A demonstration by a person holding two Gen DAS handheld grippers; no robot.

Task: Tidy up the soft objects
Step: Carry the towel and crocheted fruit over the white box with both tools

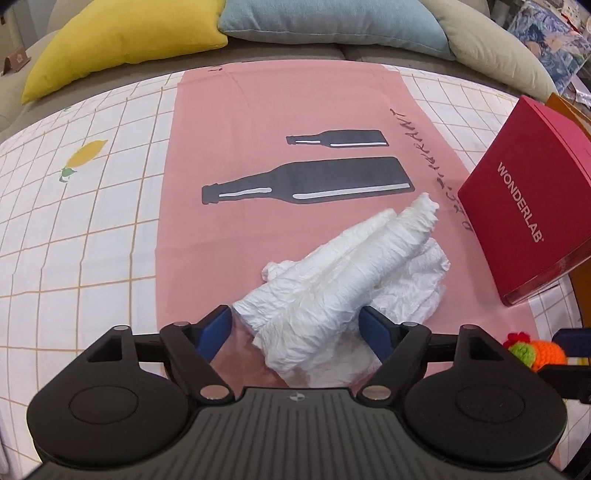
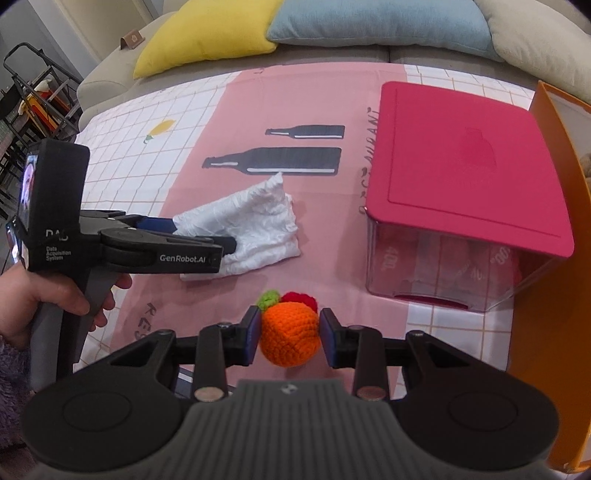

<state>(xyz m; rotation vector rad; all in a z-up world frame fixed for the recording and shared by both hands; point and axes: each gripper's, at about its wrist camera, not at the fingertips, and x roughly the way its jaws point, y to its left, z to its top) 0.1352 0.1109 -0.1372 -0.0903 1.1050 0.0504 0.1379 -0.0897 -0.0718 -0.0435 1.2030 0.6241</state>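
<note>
A crumpled white cloth [image 1: 343,273] lies on the pink bottle-print mat [image 1: 258,122]. My left gripper [image 1: 297,332] is open, its blue-padded jaws on either side of the cloth's near end. In the right wrist view the left gripper [image 2: 207,236] reaches into the same cloth [image 2: 255,225]. My right gripper [image 2: 290,334] is shut on an orange crocheted fruit [image 2: 290,332] with a green and red tuft, held just above the mat. The fruit also shows at the right edge of the left wrist view [image 1: 535,350].
A clear box with a red lid [image 2: 465,162] stands on the right, marked WONDERLAB in the left wrist view [image 1: 524,206]. An orange container [image 2: 550,240] stands beside it. Yellow [image 2: 207,33] and blue [image 2: 376,26] cushions lie on the sofa behind the checked tablecloth [image 1: 74,221].
</note>
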